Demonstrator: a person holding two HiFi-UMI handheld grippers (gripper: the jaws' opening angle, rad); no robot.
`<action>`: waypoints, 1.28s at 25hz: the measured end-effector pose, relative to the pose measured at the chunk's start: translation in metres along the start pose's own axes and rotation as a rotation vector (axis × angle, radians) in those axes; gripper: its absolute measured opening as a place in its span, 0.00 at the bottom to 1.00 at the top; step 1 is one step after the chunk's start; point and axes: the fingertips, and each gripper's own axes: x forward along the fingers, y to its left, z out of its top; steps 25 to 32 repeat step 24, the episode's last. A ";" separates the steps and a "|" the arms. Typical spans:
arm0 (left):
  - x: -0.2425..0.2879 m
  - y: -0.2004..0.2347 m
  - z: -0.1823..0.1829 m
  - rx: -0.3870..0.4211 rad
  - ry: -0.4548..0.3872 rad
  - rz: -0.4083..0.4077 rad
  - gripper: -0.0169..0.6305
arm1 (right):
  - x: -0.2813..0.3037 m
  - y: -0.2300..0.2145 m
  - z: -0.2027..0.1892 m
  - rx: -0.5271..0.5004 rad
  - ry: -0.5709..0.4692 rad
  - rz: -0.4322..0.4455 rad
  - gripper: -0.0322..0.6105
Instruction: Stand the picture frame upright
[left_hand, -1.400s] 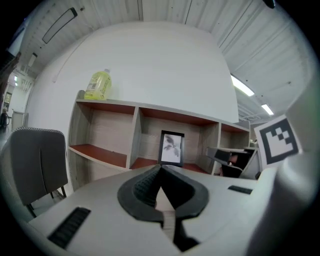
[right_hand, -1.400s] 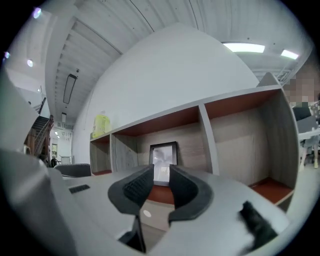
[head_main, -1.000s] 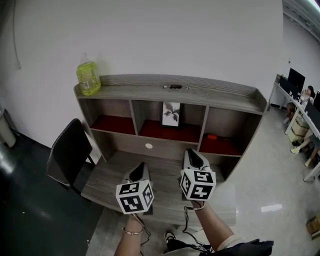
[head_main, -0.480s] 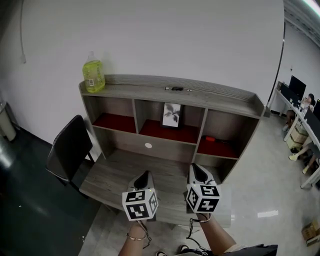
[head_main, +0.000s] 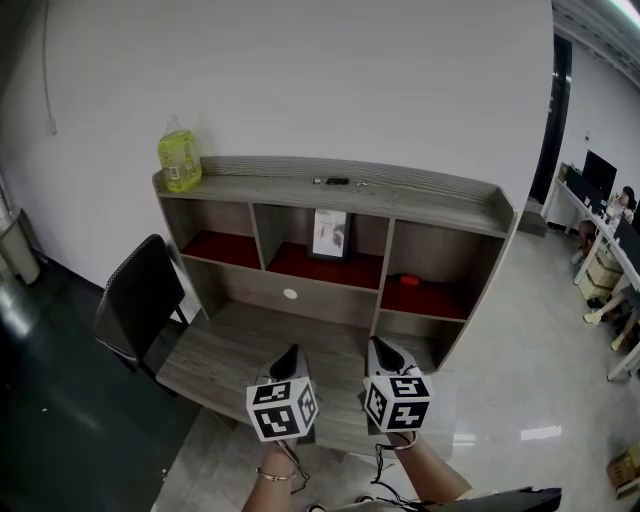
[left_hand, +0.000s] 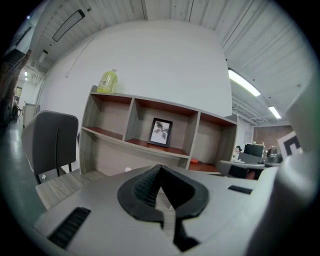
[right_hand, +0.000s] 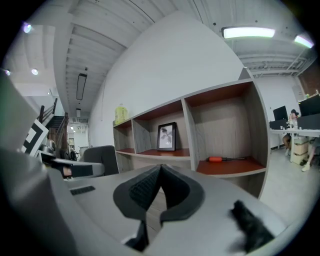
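- Spotting the picture frame (head_main: 331, 234) already upright in the middle compartment of the desk hutch (head_main: 330, 197), on the red shelf floor, back near the rear panel. Showing a dark plant print, as far as the left gripper view gives it.
- Got the left gripper (head_main: 289, 352) squeezed fully together at the tips, gripping nothing, just desk wood visible through the slot lower down. Hovering over the near part of the desk top (head_main: 230, 345), well apart from the frame.
- Same deal with the right gripper (head_main: 376, 343): pinched closed, nothing caught in it, just beside the left one and equally far from the hutch.
- Can see an orange-handled screwdriver (head_main: 408, 281) lying in the right compartment, next door to the frame's.
- Also a bottle of yellow-green liquid (head_main: 178, 160) up on the hutch's top board, far left end.
- Something small and dark (head_main: 335, 181) mid-top board, too tiny to name.
- Black chair (head_main: 135, 300) off the desk's left side.
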 end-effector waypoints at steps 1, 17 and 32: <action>-0.001 -0.002 0.001 0.001 -0.003 0.003 0.04 | -0.001 -0.001 -0.001 0.003 0.006 0.006 0.10; -0.016 -0.011 0.001 0.002 -0.018 0.054 0.04 | -0.011 -0.008 0.006 -0.030 0.018 0.034 0.10; -0.023 -0.013 0.001 -0.004 -0.020 0.066 0.04 | -0.017 -0.009 0.010 -0.035 0.014 0.045 0.10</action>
